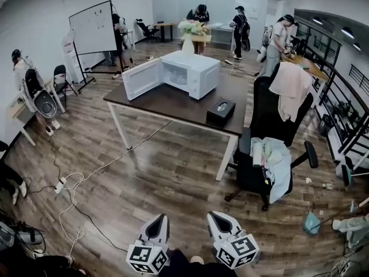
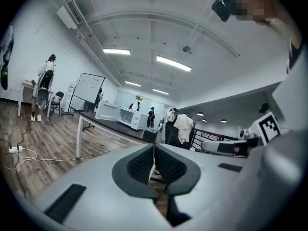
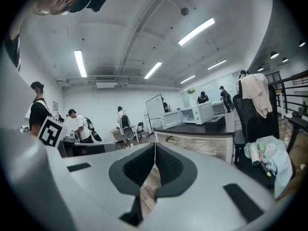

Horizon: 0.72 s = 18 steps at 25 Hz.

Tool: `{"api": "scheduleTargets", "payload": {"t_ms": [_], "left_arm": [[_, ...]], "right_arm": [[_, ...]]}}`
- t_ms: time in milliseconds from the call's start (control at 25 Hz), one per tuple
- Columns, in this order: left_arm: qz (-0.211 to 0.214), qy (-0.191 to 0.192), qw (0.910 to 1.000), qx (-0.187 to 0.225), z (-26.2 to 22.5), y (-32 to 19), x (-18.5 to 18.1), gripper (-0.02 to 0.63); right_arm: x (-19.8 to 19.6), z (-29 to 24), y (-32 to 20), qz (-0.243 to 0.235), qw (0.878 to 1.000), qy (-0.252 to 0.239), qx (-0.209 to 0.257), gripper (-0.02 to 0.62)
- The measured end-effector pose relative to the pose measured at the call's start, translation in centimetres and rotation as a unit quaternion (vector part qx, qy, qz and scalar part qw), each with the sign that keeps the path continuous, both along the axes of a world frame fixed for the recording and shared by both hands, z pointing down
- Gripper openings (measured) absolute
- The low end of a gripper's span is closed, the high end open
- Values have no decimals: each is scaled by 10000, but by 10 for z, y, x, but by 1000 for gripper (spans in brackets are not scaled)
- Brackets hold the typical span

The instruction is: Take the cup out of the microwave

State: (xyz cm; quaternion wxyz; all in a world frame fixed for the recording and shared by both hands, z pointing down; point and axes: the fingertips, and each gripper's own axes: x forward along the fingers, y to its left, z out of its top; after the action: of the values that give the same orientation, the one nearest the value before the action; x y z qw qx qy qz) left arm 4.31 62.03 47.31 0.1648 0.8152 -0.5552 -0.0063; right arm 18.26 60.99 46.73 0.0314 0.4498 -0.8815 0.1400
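A white microwave [image 1: 185,74] stands on the dark table [image 1: 173,104] well ahead of me, with its door [image 1: 140,79] swung open to the left. Its cavity looks pale, and I cannot make out a cup inside from here. Both grippers hang low at the bottom of the head view, far short of the table. My left gripper [image 1: 159,221] is shut with nothing in it, its pads meeting [image 2: 154,161]. My right gripper [image 1: 214,218] is shut and empty as well [image 3: 155,161]. The microwave shows small and distant in the gripper views [image 2: 126,115] [image 3: 195,113].
A black tissue box [image 1: 221,112] sits at the table's near right corner, and a vase of flowers [image 1: 188,41] stands behind the microwave. A black office chair [image 1: 271,149] draped with clothes stands right of the table. Cables [image 1: 75,183] trail over the wooden floor at left. People stand at the back.
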Motion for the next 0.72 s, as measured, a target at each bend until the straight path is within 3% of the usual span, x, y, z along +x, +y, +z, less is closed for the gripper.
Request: {"api": "scheduleTargets", "payload": {"t_ms": [360, 720], "left_arm": [[-46, -227, 9997, -27, -2, -4, 15, 6], [-189, -431, 9989, 67, 3, -50, 6, 6]], "right_arm": [[11, -3, -5, -65, 9999, -121, -92, -5], [10, 5, -48, -9, 9998, -193, -111, -5]]}}
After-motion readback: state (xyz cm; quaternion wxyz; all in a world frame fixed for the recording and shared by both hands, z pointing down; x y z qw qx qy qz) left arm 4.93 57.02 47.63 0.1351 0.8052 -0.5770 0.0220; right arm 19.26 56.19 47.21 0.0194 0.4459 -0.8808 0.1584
